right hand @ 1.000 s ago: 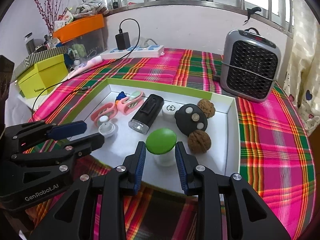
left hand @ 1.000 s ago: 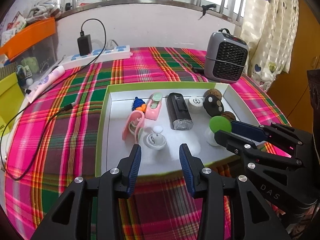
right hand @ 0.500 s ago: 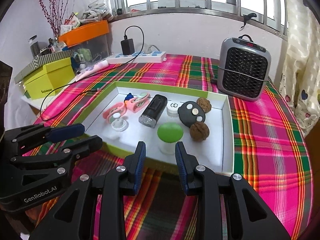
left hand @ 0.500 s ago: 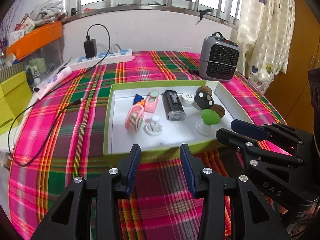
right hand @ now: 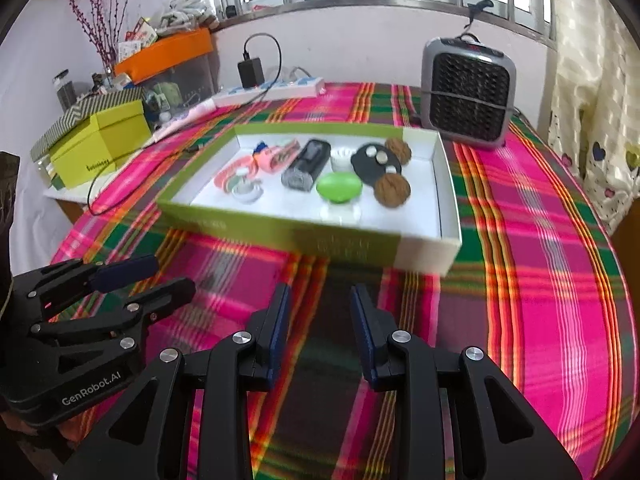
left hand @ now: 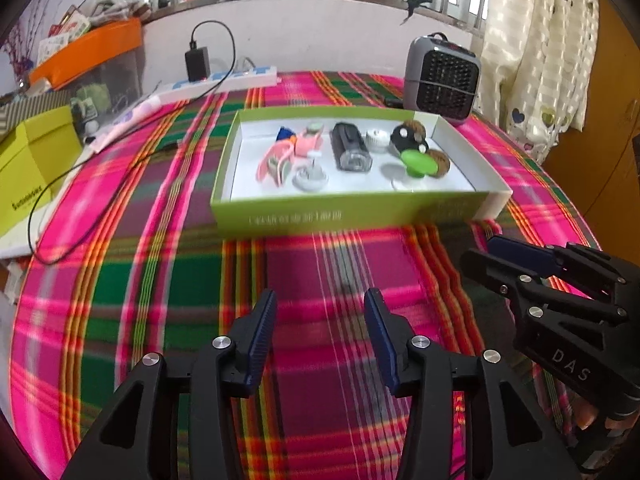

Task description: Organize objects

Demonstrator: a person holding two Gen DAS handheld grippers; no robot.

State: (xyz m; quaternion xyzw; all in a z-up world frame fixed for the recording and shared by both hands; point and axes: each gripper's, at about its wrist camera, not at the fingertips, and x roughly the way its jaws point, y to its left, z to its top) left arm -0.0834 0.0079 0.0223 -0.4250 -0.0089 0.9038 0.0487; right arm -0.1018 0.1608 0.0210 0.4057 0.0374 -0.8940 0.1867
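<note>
A shallow green-walled box (left hand: 352,212) with a white inside sits on the plaid tablecloth (left hand: 160,280), and every small thing is lying in it. From the left wrist view these are a pink clip (left hand: 276,160), a white knob (left hand: 310,178), a black flashlight (left hand: 350,148), a small white cap (left hand: 377,138), a black oval piece (left hand: 406,138), a green-capped mushroom-shaped thing (left hand: 420,162) and a walnut (left hand: 440,162) just beside it. The left gripper (left hand: 320,320) hangs over bare cloth, well short of the box; its jaws have just been opening and nothing is between them. The right gripper (right hand: 320,314) hovers likewise in front of the box's near wall — jaws apart, holding nothing. A grey heater (right hand: 468,92) stands behind the box's far right corner, a power strip (right hand: 272,88) with a black charger lies by the wall, and a yellow-green box (right hand: 100,140) sits at the table's left edge.
</note>
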